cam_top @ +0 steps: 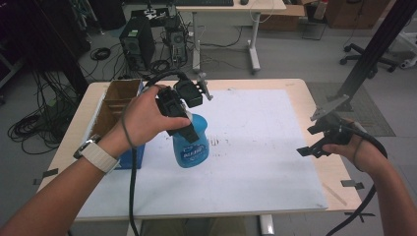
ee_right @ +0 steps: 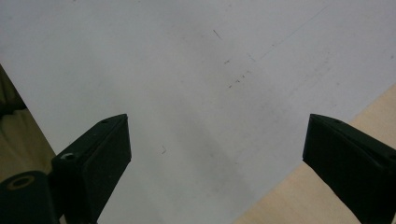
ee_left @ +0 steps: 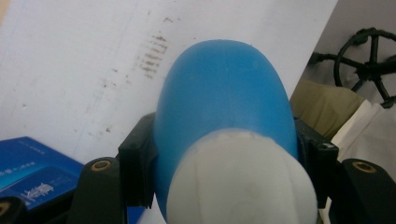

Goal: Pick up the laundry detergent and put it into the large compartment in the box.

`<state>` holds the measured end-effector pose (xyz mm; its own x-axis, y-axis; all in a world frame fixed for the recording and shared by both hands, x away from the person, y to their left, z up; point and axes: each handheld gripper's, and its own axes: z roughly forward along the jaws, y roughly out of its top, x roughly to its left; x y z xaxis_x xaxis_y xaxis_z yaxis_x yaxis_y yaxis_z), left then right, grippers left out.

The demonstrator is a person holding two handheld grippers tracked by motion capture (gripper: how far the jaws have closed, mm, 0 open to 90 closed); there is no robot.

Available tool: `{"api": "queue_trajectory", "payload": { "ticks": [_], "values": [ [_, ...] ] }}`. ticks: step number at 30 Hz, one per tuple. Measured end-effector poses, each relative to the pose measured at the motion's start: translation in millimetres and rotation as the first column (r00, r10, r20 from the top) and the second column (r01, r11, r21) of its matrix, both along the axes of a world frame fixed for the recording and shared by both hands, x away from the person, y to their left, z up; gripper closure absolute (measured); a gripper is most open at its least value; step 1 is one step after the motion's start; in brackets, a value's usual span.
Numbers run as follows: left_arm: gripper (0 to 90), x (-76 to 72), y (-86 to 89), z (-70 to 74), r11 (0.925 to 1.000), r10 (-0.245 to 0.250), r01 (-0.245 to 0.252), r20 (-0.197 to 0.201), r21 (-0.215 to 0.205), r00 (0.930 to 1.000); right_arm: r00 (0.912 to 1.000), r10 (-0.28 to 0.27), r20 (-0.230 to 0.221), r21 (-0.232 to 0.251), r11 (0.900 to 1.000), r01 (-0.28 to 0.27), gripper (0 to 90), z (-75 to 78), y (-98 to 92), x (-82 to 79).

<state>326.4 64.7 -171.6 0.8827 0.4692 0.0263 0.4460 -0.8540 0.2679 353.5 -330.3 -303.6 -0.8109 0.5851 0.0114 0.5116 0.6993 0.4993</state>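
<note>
A blue spray bottle (cam_top: 191,147) with a white top stands upright on the white board (cam_top: 255,162), left of centre. My left gripper (cam_top: 181,117) comes down from above and is shut on its neck. In the left gripper view the blue bottle (ee_left: 224,98) sits squeezed between both black jaws, its white top nearest the camera. My right gripper (cam_top: 317,140) hovers over the board's right edge, open, with nothing between its fingers. The right gripper view looks down on the bare white board (ee_right: 196,84) between the two spread jaws.
An open cardboard box (cam_top: 115,105) with a blue side stands at the table's left edge, close behind my left wrist. A blue box corner (ee_left: 32,170) lies beside the bottle. Beyond the table are a computer tower (cam_top: 136,45), cables and a desk.
</note>
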Motion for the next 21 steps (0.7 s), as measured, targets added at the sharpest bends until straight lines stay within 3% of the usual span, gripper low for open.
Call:
{"api": "queue_trajectory", "payload": {
  "ticks": [8, 16, 21],
  "values": [
    [37.3, 4.8, 6.5, 14.9, 0.9962, 0.085, -0.086, 0.013, 0.015, 0.9963, 1.0000, 0.004, 0.007, 0.005, 1.000, -0.004, 7.8, 2.2, -0.5, 1.3],
    [37.3, 8.4, 15.5, 30.9, 0.9847, 0.174, -0.174, 0.026, 0.010, 0.9844, 0.9999, 0.007, 0.013, 0.010, 1.000, -0.007, 7.8, 3.2, -1.7, 3.1],
    [37.3, 10.3, 20.9, 40.1, 0.9709, 0.239, -0.240, 0.034, 0.000, 0.9703, 0.9998, 0.014, 0.012, 0.012, 1.000, -0.015, 7.8, 3.0, -1.0, 4.1]
  ]
}}
